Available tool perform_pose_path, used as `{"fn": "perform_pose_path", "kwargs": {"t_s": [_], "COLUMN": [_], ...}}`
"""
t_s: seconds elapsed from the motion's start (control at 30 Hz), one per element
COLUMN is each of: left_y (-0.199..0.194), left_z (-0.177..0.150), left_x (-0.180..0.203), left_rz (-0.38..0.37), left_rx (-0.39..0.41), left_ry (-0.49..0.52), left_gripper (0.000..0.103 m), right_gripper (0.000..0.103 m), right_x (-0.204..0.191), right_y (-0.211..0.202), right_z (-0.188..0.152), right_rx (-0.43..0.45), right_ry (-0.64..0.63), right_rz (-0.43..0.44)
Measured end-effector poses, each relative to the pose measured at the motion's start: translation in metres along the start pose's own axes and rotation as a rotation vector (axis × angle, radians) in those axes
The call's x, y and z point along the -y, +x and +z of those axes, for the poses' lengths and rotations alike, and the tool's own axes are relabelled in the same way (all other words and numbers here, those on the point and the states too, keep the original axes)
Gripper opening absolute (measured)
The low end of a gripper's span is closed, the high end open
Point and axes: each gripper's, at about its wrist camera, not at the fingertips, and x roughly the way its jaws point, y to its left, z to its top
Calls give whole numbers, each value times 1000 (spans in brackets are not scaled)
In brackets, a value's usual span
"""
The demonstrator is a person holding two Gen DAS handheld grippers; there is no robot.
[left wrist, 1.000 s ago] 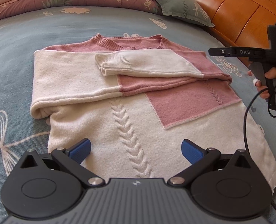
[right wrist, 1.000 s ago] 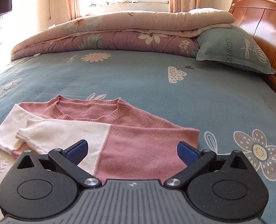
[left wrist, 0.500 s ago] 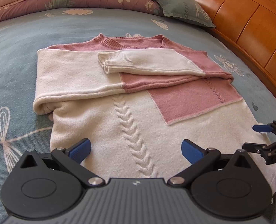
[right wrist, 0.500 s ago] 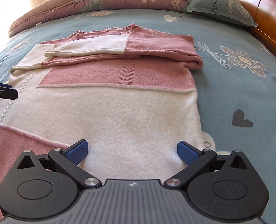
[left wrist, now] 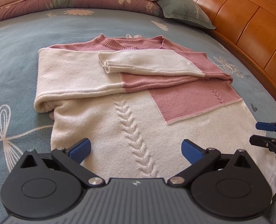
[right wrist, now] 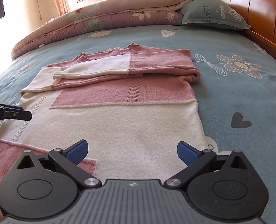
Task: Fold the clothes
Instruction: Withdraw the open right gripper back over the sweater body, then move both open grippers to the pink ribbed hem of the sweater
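Note:
A pink and cream knit sweater lies flat on the bed, both sleeves folded across its chest, collar at the far end. My left gripper is open just above the cream hem on the left side, nothing between its blue pads. My right gripper is open too, low over the hem's right part of the sweater. The right gripper's fingers show at the right edge of the left wrist view. At the left edge of the right wrist view, the left gripper's fingers poke in.
The blue flowered bedsheet surrounds the sweater. A rolled quilt and a grey-green pillow lie at the far end. A wooden headboard runs along the right side.
The right gripper came down from high over the collar end to the hem near me. The left gripper stayed over the hem, barely shifting.

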Motion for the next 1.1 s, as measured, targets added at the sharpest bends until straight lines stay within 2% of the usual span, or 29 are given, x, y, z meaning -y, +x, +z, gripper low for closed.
{"fn": "perform_pose_path", "kwargs": {"t_s": [0.2, 0.33, 0.5, 0.67, 0.77, 0.87, 0.97, 1.1], "left_y": [1, 2, 4, 4, 4, 2, -7, -15], "left_z": [1, 1, 0, -3, -5, -7, -11, -27], "left_x": [0, 2, 7, 11, 16, 22, 36, 75], "left_rz": [3, 13, 35, 56, 75, 92, 81, 104], "left_rx": [-2, -4, -4, 2, 0, -1, 29, 64], "left_ry": [-1, 9, 28, 61, 91, 112, 161, 334], "left_gripper": [102, 102, 102, 102, 102, 102, 102, 102], "right_gripper": [103, 103, 103, 103, 103, 103, 103, 103], "right_x": [29, 26, -14, -31, -31, -24, -23, -22], "right_y": [40, 28, -8, -25, -36, -41, -40, -40], "right_z": [20, 25, -5, -50, -70, -77, -79, -78], "right_rx": [33, 21, -31, -112, -79, -44, -21, -13], "right_ry": [21, 66, -56, -151, -183, -144, -125, -117], "right_rz": [-29, -56, 56, 40, -14, -17, -25, -22]}}
